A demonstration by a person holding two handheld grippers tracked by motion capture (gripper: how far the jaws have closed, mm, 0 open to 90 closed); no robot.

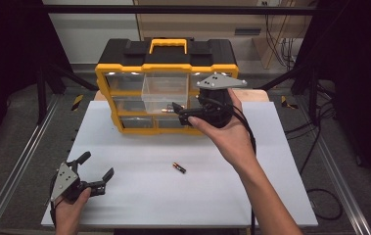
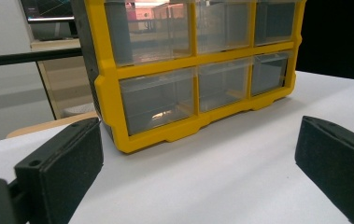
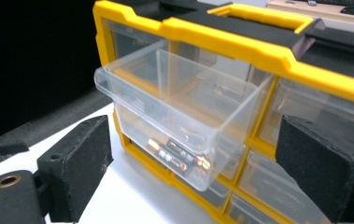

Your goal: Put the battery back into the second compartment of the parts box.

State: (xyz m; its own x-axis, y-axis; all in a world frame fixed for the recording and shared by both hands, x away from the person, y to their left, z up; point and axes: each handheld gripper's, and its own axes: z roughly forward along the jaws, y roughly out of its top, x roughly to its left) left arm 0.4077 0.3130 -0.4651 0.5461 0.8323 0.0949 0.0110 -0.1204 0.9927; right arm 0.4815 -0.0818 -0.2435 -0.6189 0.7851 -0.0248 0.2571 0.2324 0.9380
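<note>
A yellow and black organizer (image 1: 168,63) with clear drawers stands at the back of the white table (image 1: 139,196). Its upper middle drawer (image 1: 166,93) is pulled out, and a few batteries (image 3: 174,154) lie at its bottom. A single battery (image 1: 179,168) lies on the table in front. My right gripper (image 1: 179,112) hovers just right of the pulled-out drawer, its jaws wide apart and empty; in the right gripper view the drawer (image 3: 174,116) sits ahead of the right gripper (image 3: 188,177). My left gripper (image 1: 97,165) rests open near the table's front left corner, facing the organizer (image 2: 165,70).
Metal frame rails run along both sides of the table. Cables trail on the floor at the right. The white surface between the organizer and the front edge holds the loose battery and the left gripper (image 2: 198,172).
</note>
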